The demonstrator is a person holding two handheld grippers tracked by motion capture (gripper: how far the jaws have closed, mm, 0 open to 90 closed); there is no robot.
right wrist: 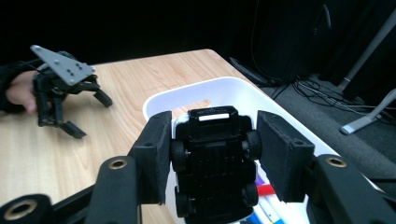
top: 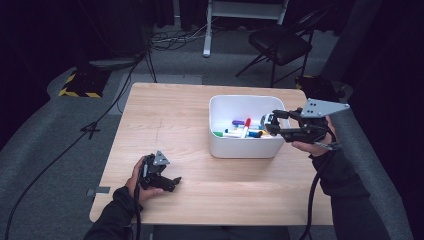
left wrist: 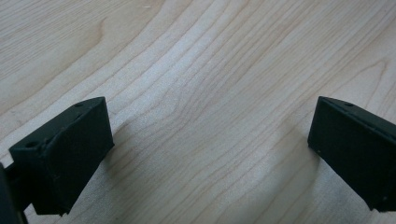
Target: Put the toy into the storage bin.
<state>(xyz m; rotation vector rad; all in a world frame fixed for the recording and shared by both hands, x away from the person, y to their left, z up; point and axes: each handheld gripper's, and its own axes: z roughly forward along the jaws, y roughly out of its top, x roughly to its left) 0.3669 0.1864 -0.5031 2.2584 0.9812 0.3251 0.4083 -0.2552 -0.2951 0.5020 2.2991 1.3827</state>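
The wooden table (top: 200,130) holds a white bin (top: 243,146) so the markers (top: 240,131) stay together. The right gripper (right wrist: 212,144) pinches a black toy car (right wrist: 214,163) by its wheels, belly up, above the bin. The left gripper (top: 167,182) rests spread wide on the table, well away, holding nothing.

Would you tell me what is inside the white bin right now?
The white bin holds a heap of marker pens. The right gripper holds a toy car above it, underside showing, which covers part of the bin's floor.
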